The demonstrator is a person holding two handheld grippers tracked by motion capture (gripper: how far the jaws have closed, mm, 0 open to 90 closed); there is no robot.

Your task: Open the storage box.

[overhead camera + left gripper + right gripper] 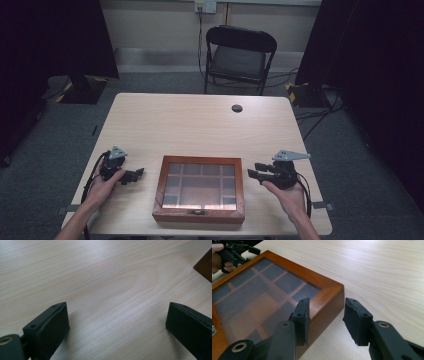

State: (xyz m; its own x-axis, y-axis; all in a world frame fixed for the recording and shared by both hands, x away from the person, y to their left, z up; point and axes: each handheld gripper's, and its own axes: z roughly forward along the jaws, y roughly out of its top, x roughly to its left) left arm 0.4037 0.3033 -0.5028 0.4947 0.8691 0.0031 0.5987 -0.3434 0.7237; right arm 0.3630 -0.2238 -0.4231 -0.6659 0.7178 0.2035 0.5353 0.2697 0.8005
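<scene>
Left gripper (136, 174) spread wide over bare table (200, 120), holding nothing. Right gripper (254, 170) partly open, empty, just beside box. Two grippers, one wooden box (199, 189). Box: reddish-brown frame, closed glass lid, divided compartments beneath, at table's near edge between grippers. Right gripper view shows box corner; high view shows one chair (239, 57).

We see the right gripper (325, 320) with fingers (358, 321) apart over the corner of the closed box (322, 285) on the surface (382, 272); left gripper (235, 251) beyond.
</scene>
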